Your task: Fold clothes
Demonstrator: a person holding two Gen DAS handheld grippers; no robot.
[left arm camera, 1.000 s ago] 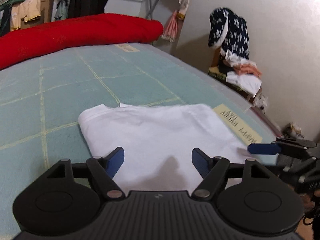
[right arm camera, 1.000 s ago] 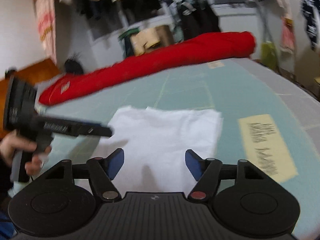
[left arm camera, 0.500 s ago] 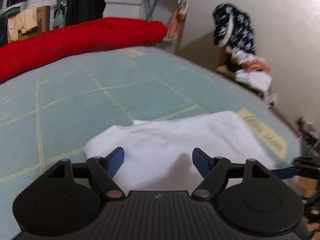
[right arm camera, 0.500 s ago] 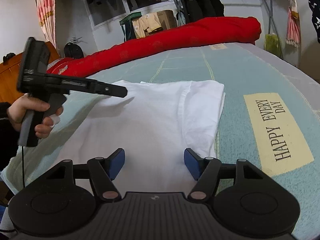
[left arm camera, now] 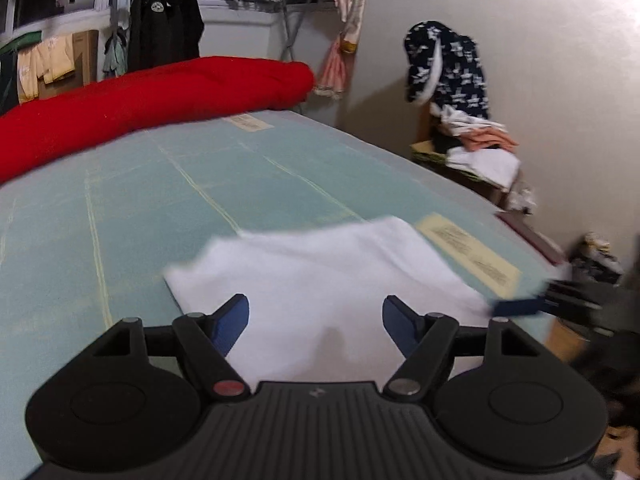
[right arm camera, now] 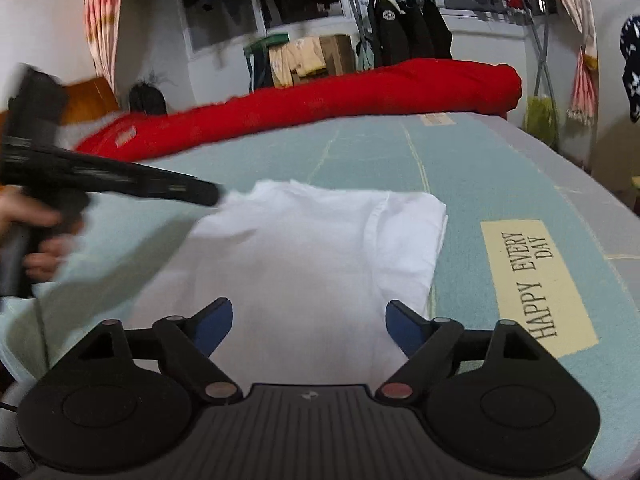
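Moved since a second ago: left gripper (left arm camera: 316,320) pulled back and swung, so white shirt (right arm camera: 320,248) now sits further ahead in its view, blurred. Right gripper (right arm camera: 308,320) jaws opening, wider than before; nothing between them, pads clear of cloth. Left gripper spread, nothing pinched.

Shirt lies flat on teal blanket (right arm camera: 500,160), already folded into a rough rectangle, sleeve tucked in along the right side. Right edge close to yellow label (right arm camera: 536,276), not touching it. Left gripper seen from right view at shirt's far-left corner (right arm camera: 200,196), held by a hand (right arm camera: 36,236); contact unclear, motion blur.

Likely step: grab near hem on both sides for next fold away from the person. Tips:
- Bring both claws down to near edge, well apart, one per corner.
- Pinch all layers, not top layer only, otherwise tucked sleeve slides out.
- Lift level, carry both sides together, lay hem onto collar edge.
- Release only after cloth rests flat.

Room: plenty of bare blanket beyond shirt up to red bedroll (left arm camera: 160,96). Bed edge drops off to the right past label; clothes pile (left arm camera: 480,148) by wall well apart. Left side of blanket free too.
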